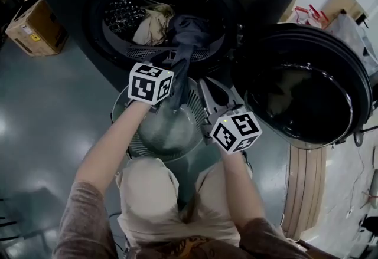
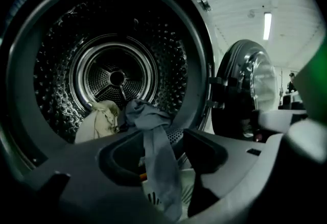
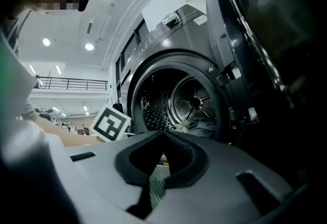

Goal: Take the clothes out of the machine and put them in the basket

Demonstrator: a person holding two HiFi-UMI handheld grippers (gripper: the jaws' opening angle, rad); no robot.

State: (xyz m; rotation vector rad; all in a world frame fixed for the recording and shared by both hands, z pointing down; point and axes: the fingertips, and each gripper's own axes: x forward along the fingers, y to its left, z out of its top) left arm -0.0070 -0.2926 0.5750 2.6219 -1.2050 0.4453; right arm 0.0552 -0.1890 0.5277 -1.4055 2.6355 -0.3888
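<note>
1. The grey garment point(image 1: 184, 45) lies bunched at the middle of the front lip of the drum point(image 1: 121, 13). One long strip trails over the lip and hangs down into the basket point(image 1: 137, 146) directly beneath.
2. That strip runs top to bottom between the jaws of the left gripper point(image 1: 172, 94). The jaws stand moderately apart with a gap on either side of the cloth, so nothing is clamped.
3. The right gripper point(image 1: 205, 84) sits just beside it, toward the open door point(image 1: 301, 84), with jaws together and empty. The left is the nearer tool.
4. Judgement: the garment's bulk lies ahead of and above the left gripper, so a grip higher on the strip appears necessary.
5. A beige garment point(image 1: 150, 25) rests against the grey one, toward the drum's left side.
6. The basket stands on a glossy dark floor point(image 1: 53, 110). A cardboard box point(image 1: 35, 28) sits left of the machine.
</note>
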